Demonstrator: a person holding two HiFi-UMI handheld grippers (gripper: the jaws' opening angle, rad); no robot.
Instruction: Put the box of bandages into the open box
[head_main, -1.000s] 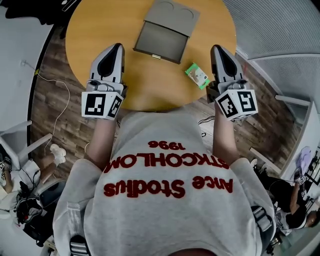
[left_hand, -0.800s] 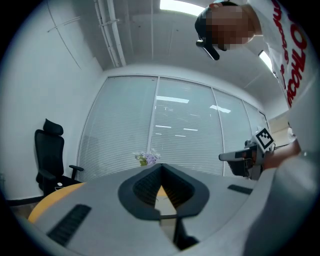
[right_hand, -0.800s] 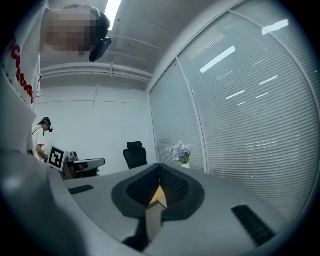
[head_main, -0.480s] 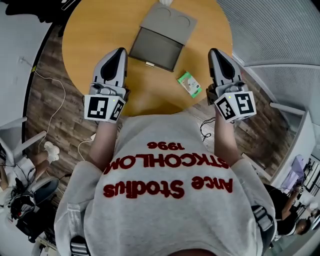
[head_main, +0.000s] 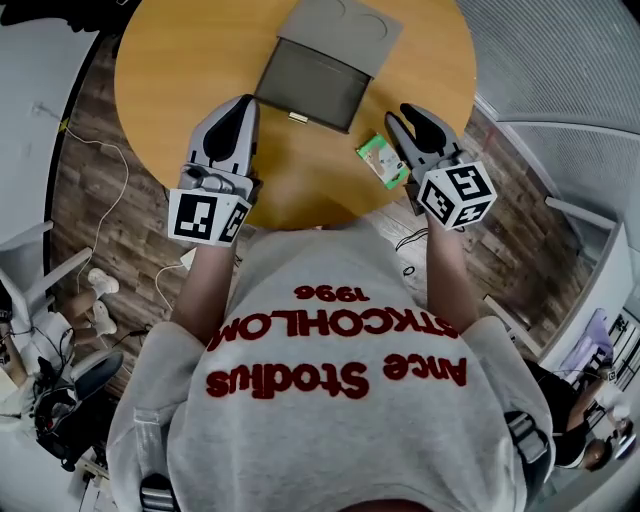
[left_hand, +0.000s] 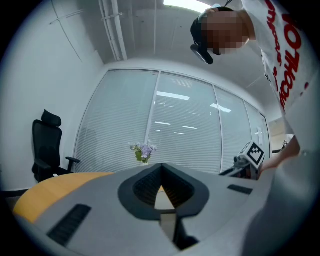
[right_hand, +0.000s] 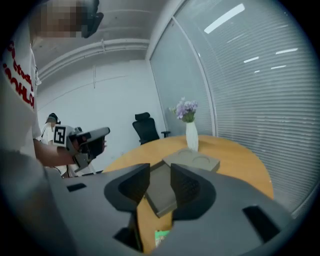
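The small green and white box of bandages (head_main: 381, 160) lies on the round wooden table (head_main: 200, 60) near its front right edge. In the right gripper view a green corner of the box of bandages (right_hand: 161, 237) shows low between the jaws. The open grey box (head_main: 316, 85) sits at the table's middle, its lid (head_main: 345, 25) laid back behind it. My right gripper (head_main: 400, 120) hovers just right of the bandage box, tilted toward it; its jaws are opening, with a gap and nothing gripped. My left gripper (head_main: 243, 104) hangs left of the grey box, jaws together.
A white vase of purple flowers (right_hand: 190, 131) stands at the table's far side behind the lid (right_hand: 192, 161). Wooden floor (head_main: 95, 200) surrounds the table. Office chairs (right_hand: 146, 128) and cables sit off to the sides.
The right gripper has swung left toward the bandage box and turned inward, and its jaws have parted. The left gripper has barely moved.
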